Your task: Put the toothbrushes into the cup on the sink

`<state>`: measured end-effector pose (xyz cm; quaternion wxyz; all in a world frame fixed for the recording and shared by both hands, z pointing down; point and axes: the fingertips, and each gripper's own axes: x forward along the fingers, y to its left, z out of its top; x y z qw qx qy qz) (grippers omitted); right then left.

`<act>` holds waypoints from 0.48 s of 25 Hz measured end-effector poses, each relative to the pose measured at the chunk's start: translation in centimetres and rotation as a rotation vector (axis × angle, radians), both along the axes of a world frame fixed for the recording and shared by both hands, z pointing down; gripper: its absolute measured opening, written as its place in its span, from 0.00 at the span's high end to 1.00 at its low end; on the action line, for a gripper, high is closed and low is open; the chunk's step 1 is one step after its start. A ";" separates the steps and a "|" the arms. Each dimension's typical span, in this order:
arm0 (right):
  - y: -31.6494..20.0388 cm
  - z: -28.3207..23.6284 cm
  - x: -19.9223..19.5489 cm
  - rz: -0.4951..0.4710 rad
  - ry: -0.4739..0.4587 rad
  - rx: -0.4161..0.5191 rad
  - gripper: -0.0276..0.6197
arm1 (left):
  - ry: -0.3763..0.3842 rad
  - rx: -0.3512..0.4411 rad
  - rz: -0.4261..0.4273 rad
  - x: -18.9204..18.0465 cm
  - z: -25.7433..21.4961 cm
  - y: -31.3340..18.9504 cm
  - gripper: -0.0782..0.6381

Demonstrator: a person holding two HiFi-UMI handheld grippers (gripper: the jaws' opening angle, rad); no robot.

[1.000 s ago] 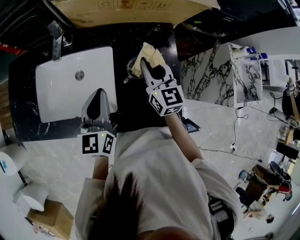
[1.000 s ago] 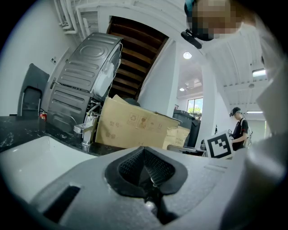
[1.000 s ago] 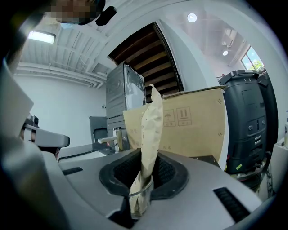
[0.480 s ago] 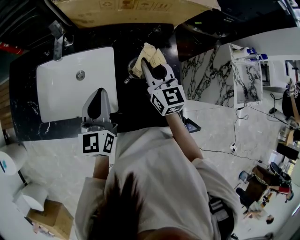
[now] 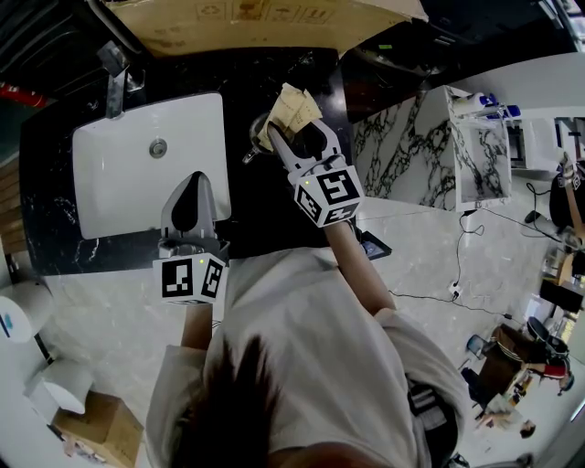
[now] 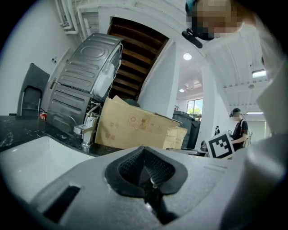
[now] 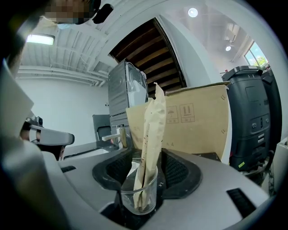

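Note:
Paper-wrapped toothbrushes (image 7: 150,134) stand upright in a clear glass cup (image 7: 139,193) on the black counter (image 5: 274,210) right of the basin. In the head view the wrappers (image 5: 291,108) stick out past the cup (image 5: 259,137). My right gripper (image 7: 143,173) is open; its jaws have just been opening and now flank the cup and wrappers without pressing on them. In the head view, my right gripper (image 5: 292,135) is right behind the cup. My left gripper (image 5: 189,196) hovers over the basin's front edge, shut with nothing in it (image 6: 150,188).
A white basin (image 5: 128,183) with a chrome faucet (image 5: 114,69) fills the counter's left half. A cardboard box (image 5: 256,14) leans behind the counter. A marbled cabinet (image 5: 430,146) stands to the right. Paper rolls (image 5: 59,384) sit on the floor at lower left.
My right gripper's jaws have spread apart and let go of the wrapped toothbrushes, which stay in the cup. The left gripper has not moved.

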<state>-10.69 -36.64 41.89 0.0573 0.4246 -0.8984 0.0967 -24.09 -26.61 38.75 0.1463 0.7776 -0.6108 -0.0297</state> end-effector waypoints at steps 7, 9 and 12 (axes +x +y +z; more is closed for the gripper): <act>0.5 -0.7 0.1 0.003 -0.007 0.011 0.69 | 0.001 0.016 0.001 -0.1 -0.5 0.2 0.88; 0.6 -1.0 0.3 0.008 -0.006 0.014 0.69 | 0.000 0.020 0.002 -0.1 -0.6 0.3 0.88; 0.9 -1.4 0.9 0.016 -0.011 0.024 0.69 | 0.001 0.025 0.003 0.1 -0.8 0.6 0.88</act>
